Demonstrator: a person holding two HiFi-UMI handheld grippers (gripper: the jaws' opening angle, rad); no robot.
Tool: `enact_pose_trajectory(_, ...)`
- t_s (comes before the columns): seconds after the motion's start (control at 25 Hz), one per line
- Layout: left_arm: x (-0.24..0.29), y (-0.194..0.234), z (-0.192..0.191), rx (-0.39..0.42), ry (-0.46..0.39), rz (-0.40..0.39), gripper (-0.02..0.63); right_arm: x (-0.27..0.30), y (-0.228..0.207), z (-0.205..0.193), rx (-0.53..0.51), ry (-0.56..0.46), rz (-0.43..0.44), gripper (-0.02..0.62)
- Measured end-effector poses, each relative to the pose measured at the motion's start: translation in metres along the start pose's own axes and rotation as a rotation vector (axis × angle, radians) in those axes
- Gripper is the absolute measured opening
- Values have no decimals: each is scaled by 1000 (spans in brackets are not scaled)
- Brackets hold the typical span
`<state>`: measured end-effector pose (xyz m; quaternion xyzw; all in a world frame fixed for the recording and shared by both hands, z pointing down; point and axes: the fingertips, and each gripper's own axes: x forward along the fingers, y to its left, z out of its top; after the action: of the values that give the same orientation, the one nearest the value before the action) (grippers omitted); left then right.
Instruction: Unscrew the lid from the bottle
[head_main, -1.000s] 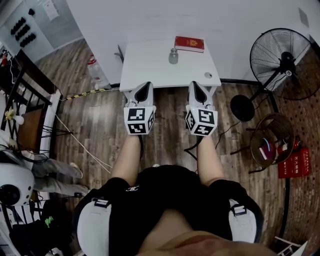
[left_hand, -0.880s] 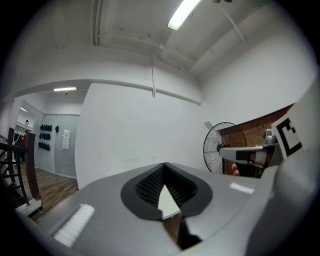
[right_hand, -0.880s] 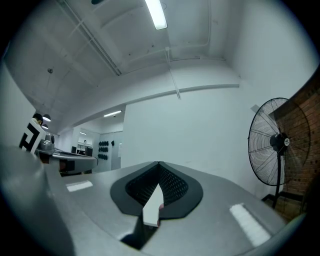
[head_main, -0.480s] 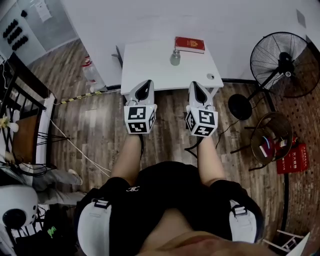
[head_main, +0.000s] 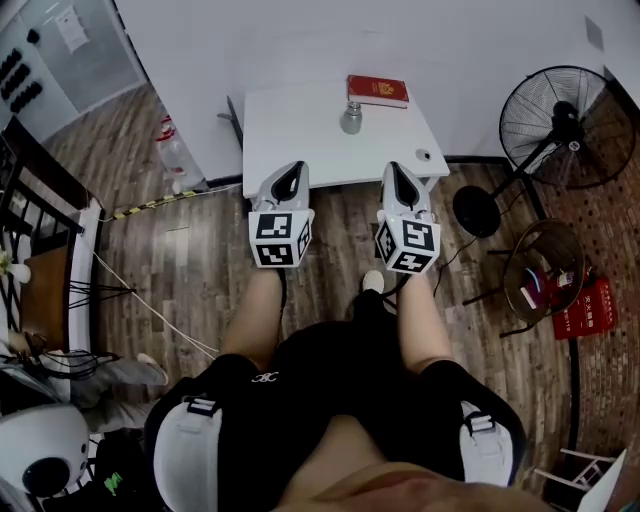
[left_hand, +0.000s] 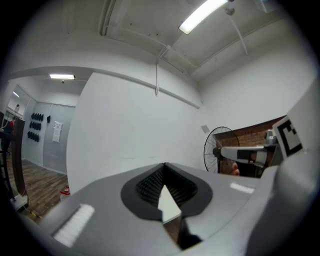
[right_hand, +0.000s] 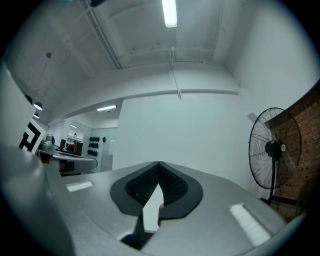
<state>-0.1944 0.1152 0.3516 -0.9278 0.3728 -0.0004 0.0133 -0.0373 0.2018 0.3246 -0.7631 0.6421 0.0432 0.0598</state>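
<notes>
The bottle (head_main: 351, 118) is small and squat, with a greyish, somewhat see-through body that narrows toward the top. It stands upright on the white table (head_main: 290, 130), toward the far edge and a little right of the tabletop's middle, at about 12 o'clock in the head view. The lid (head_main: 352, 104) sits on the neck as a small cap of much the same grey. How tightly it is screwed on cannot be told at this size. A red book (head_main: 377, 90) lies flat near the bottle at its 1 o'clock, with a narrow strip of bare tabletop between them.
</notes>
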Motion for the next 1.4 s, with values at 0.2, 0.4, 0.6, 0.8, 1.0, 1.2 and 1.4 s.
enact_pose_trajectory(0.2,32,10,-5,0,-2,-3,54,29,-8,-13,5,6,5,2)
enact_pose_trajectory(0.4,81,24,-20,-2,18,8,54,79,-35,-31,53,10,10,2)
enact_pose_trajectory(0.6,148,39,-24,0,27,24,54,146,-62,-42,66,8,39,2)
enact_pose_trajectory(0.8,237,47,-27,-2,34,62,54,232,-105,-56,105,31,92,2)
enact_pose_trajectory(1.0,314,55,-25,-15,42,106,54,310,-138,-68,119,71,159,2)
enact_pose_trajectory(1.2,369,67,-44,-17,103,158,54,365,-157,-93,152,124,232,2)
enact_pose_trajectory(1.4,404,77,-60,-12,143,191,54,405,-168,-109,157,157,292,2)
